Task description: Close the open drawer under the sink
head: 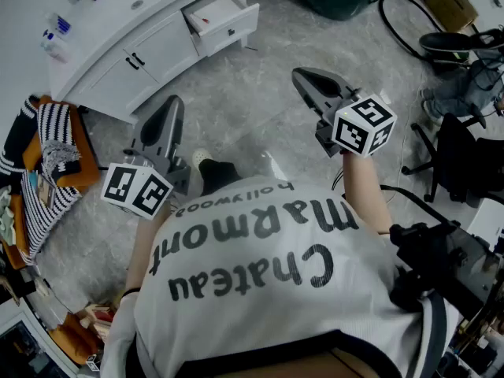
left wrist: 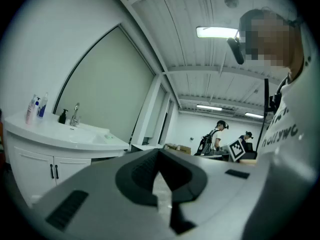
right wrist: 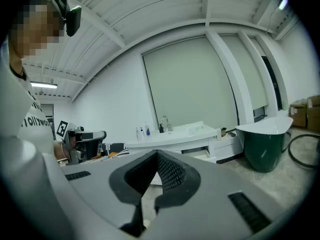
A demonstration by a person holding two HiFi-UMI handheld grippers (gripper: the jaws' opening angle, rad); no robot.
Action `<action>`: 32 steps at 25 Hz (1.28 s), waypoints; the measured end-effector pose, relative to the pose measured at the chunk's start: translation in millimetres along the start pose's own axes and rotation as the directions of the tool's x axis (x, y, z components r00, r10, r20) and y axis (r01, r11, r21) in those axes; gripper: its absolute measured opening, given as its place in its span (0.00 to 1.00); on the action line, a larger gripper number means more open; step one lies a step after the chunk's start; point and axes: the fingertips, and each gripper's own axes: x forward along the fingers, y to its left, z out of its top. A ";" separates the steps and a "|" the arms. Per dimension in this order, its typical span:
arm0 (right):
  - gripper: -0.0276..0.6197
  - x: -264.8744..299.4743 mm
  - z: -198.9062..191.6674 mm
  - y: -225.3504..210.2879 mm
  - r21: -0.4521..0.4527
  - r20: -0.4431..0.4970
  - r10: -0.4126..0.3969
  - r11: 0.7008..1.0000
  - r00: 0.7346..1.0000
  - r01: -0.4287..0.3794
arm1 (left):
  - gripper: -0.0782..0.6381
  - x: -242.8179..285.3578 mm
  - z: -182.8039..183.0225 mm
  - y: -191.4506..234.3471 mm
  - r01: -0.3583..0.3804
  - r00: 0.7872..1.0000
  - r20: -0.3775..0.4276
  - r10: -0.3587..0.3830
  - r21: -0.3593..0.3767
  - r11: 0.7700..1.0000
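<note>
The white vanity cabinet (head: 118, 65) with the sink stands far off at the left, its open white drawer (head: 228, 20) jutting from its right end, so it is best approached first and the drawer front pushed squarely inward by the left gripper (head: 168, 109) or right gripper (head: 307, 77), both closed and empty.

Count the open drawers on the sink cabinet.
1: the drawer at the sink cabinet's right end in the head view, pulled out. Others may be hidden.
</note>
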 end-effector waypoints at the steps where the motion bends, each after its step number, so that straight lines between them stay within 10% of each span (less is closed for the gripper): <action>1: 0.06 0.5 0.8 -0.3 -0.003 0.002 -0.003 1.000 1.000 0.003 | 0.12 0.2 0.4 0.9 0.001 1.000 0.000 -0.001 0.000 1.000; 21: 0.06 -7.0 25.6 -26.6 0.058 0.089 -0.008 0.998 0.996 0.003 | 0.12 6.4 14.7 17.2 0.011 0.997 0.080 -0.007 -0.042 0.999; 32: 0.06 19.6 36.6 -70.9 0.200 0.191 0.004 0.979 0.982 -0.042 | 0.12 26.8 -4.5 51.2 -0.062 0.998 -0.011 0.061 -0.109 0.992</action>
